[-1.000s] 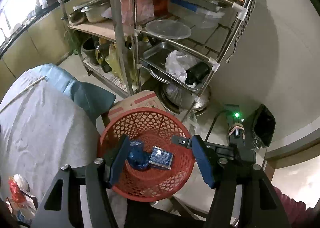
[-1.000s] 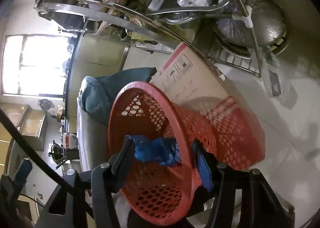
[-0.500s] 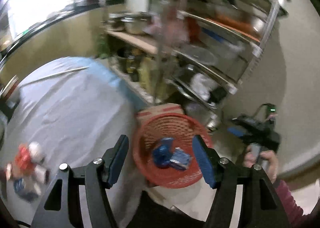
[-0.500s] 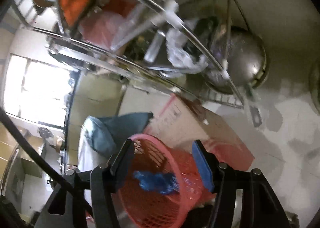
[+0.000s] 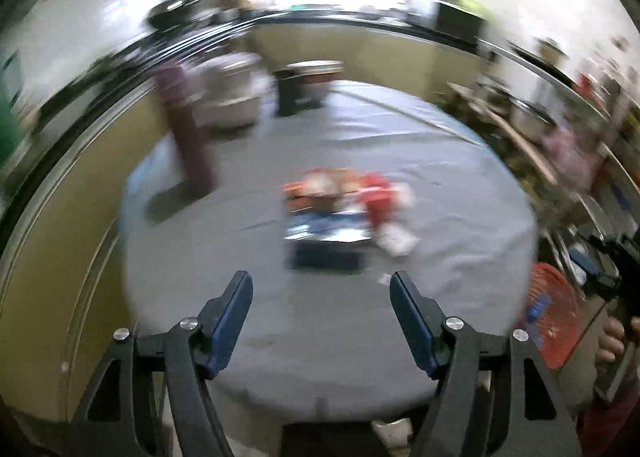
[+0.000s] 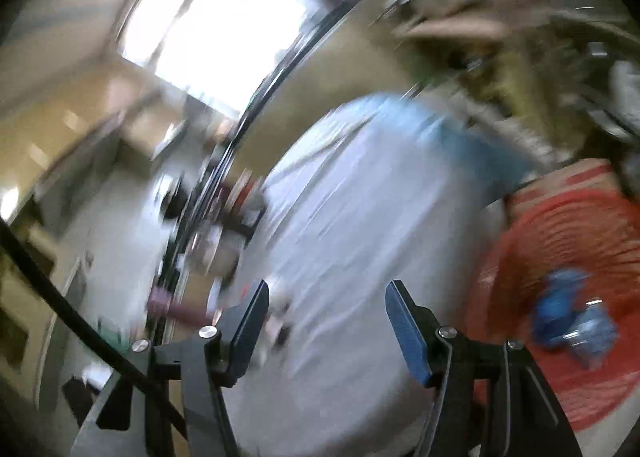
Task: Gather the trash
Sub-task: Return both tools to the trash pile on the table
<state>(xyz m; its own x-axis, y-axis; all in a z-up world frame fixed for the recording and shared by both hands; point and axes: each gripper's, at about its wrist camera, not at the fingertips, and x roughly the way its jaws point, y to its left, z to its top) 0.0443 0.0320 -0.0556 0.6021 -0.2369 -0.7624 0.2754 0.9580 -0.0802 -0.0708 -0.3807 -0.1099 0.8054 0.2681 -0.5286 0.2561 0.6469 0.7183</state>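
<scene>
Looking along the left gripper (image 5: 322,313), its fingers (image 5: 234,317) stand wide apart and are opening further, with nothing between them but bare grey cloth; the trash (image 5: 344,213) lies ahead of the fingertips and a little to the right of the midline, well apart from them, in the middle of the round surface (image 5: 460,241). It reads as a loose heap of red and white wrappers over a flat dark packet, so I judge it light, soft and crinkly, likely slippery film, best pinched at a raised crumpled edge or across the packet's thin side, not pressed flat. Blur hides how many pieces there are and whether they overlap or merely touch. Right of the right finger, past the surface's edge, the basket (image 5: 552,321) is partly cut off by the other tool and a hand (image 5: 612,337). From the right gripper (image 6: 326,317), whose fingers (image 6: 406,329) are also parted, opening a little, and holding nothing, the basket (image 6: 568,241) sits to the right of the right finger, with blue trash (image 6: 568,313) inside. Items left of the left finger, at the far side of the surface, are smeared beyond telling, and the shelf above right is just streaks.
</scene>
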